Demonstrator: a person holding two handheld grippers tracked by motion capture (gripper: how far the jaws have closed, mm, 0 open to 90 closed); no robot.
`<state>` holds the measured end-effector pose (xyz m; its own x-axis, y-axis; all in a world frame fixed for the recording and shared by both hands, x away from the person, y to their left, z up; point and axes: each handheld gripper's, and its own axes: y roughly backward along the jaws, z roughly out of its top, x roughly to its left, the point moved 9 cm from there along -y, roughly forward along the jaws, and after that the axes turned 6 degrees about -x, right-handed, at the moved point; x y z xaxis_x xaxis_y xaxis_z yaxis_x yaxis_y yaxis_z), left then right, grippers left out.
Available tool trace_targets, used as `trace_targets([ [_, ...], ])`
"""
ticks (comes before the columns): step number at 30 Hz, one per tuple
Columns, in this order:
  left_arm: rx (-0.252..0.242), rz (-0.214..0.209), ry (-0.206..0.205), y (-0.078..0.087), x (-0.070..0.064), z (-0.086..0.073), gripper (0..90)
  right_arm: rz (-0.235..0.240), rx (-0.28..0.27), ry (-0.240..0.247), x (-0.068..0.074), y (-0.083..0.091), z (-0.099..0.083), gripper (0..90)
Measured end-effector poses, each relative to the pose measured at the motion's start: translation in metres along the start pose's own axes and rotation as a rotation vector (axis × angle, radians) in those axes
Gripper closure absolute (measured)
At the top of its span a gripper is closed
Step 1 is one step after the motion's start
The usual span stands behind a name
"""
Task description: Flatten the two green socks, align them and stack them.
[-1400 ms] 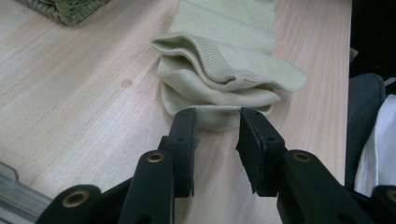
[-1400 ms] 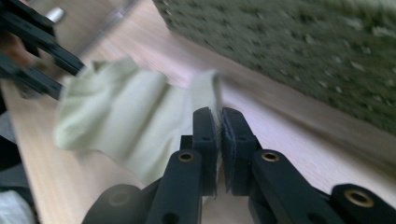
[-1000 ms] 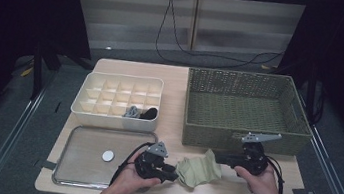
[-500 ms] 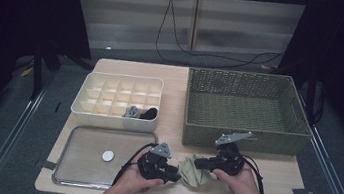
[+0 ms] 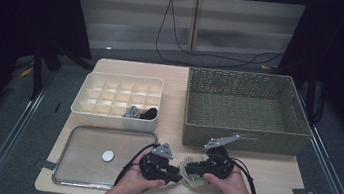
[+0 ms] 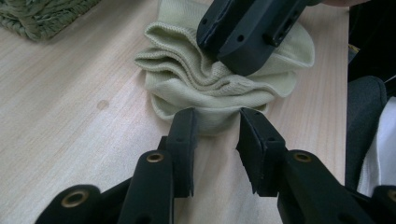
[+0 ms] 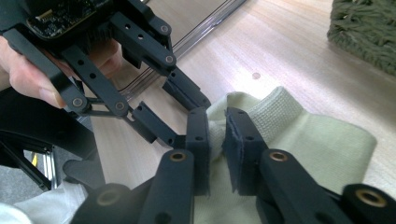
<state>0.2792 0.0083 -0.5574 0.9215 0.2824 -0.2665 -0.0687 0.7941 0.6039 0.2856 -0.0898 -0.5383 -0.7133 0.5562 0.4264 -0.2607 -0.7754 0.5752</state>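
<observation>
A pale green sock (image 5: 194, 174) lies bunched into folds on the wooden table near its front edge, between both hands. My right gripper (image 7: 218, 135) is shut on the sock (image 7: 299, 140), with fabric pinched between its jaws. In the left gripper view that right gripper (image 6: 238, 60) presses into the top of the folds (image 6: 187, 70). My left gripper (image 6: 215, 135) is open, its jaws standing either side of the sock's near bulge. In the high view the left gripper (image 5: 174, 176) and right gripper (image 5: 189, 169) almost meet over the sock.
A woven olive basket (image 5: 245, 137) stands at the back right. A white divided organizer (image 5: 114, 115) at the back left holds dark and grey socks (image 5: 140, 113). A clear tray (image 5: 77, 170) with a white disc (image 5: 108, 156) lies at the front left.
My right gripper has moved left toward the left gripper, pushing the sock from a spread shape into a tight bunch. The left hand has barely moved.
</observation>
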Motion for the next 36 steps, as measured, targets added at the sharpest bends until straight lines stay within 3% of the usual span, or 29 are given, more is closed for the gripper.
trace_targets([
  [3, 0.001, 0.000, 0.007, 0.004, 0.000, 0.000, 66.3, 0.000, -0.024, 0.005, 0.000, 0.006, 0.003, 74.9],
  [4, -0.005, 0.020, 0.004, 0.004, 0.001, 0.000, 66.2, -0.005, -0.034, 0.005, 0.000, 0.009, 0.004, 72.2],
  [5, -0.016, 0.002, 0.014, 0.006, 0.001, 0.001, 66.0, -0.011, -0.038, 0.003, 0.000, 0.011, 0.005, 71.7],
  [8, -0.025, 0.009, 0.021, 0.011, 0.002, 0.001, 65.7, -0.021, -0.049, 0.001, -0.001, 0.020, 0.004, 71.1],
  [17, -0.088, 0.018, 0.029, 0.022, 0.005, 0.020, 66.0, -0.073, -0.027, -0.025, -0.013, 0.043, -0.015, 80.7],
  [20, -0.099, 0.009, 0.020, 0.019, 0.004, 0.029, 66.2, -0.071, -0.016, -0.026, -0.012, 0.044, -0.023, 82.2],
  [23, -0.109, -0.005, 0.005, 0.014, -0.001, 0.039, 67.8, -0.070, -0.039, -0.046, -0.012, 0.048, -0.028, 84.1],
  [25, -0.113, -0.024, -0.006, 0.006, -0.005, 0.048, 71.3, -0.065, -0.048, -0.044, -0.011, 0.052, -0.030, 88.9],
  [28, -0.102, -0.047, -0.019, -0.005, -0.010, 0.056, 73.4, -0.079, -0.054, -0.048, -0.014, 0.058, -0.031, 88.9],
  [30, -0.073, -0.047, -0.017, -0.014, -0.010, 0.055, 73.4, -0.094, -0.050, -0.055, -0.019, 0.059, -0.033, 88.9],
  [32, -0.039, -0.049, 0.011, -0.022, -0.008, 0.050, 73.9, -0.112, -0.038, -0.060, -0.025, 0.060, -0.037, 88.9],
  [35, -0.036, -0.045, 0.017, -0.030, -0.006, 0.046, 73.1, -0.114, -0.040, -0.067, -0.029, 0.058, -0.039, 87.2],
  [36, -0.036, -0.064, 0.017, -0.031, -0.007, 0.045, 72.5, -0.113, -0.043, -0.068, -0.030, 0.057, -0.038, 86.8],
])
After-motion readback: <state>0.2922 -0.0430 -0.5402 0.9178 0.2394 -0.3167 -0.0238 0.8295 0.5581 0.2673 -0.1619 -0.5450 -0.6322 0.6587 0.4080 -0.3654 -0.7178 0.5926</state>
